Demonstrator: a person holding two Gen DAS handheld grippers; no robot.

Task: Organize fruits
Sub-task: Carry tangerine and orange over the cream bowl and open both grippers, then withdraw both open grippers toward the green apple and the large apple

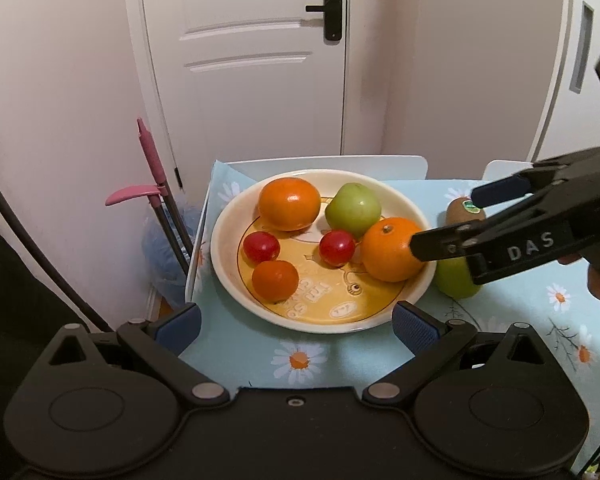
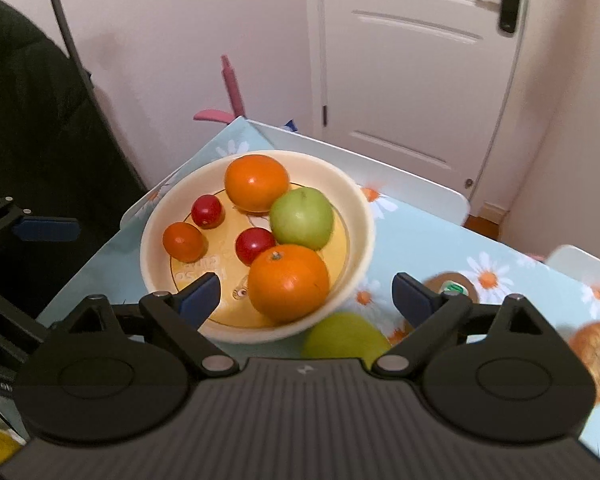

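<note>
A cream ceramic bowl with a yellow base [image 1: 220,248] sits on a daisy-print tablecloth [image 1: 340,360], holding two oranges, a green apple [image 1: 353,209], two red tomatoes and an orange tomato. Right of the bowl lie a green pear [image 2: 346,340] and a brown kiwi [image 1: 462,210]. The left gripper [image 1: 296,326] and the right gripper [image 2: 306,294] both stand apart, empty.

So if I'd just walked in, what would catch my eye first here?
Probably the cream bowl on the daisy-print tablecloth, holding two oranges, a green apple and three small red and orange fruits. Next, the right tongs, open beside the nearer orange. A kiwi and another green fruit lie outside the bowl.
</note>
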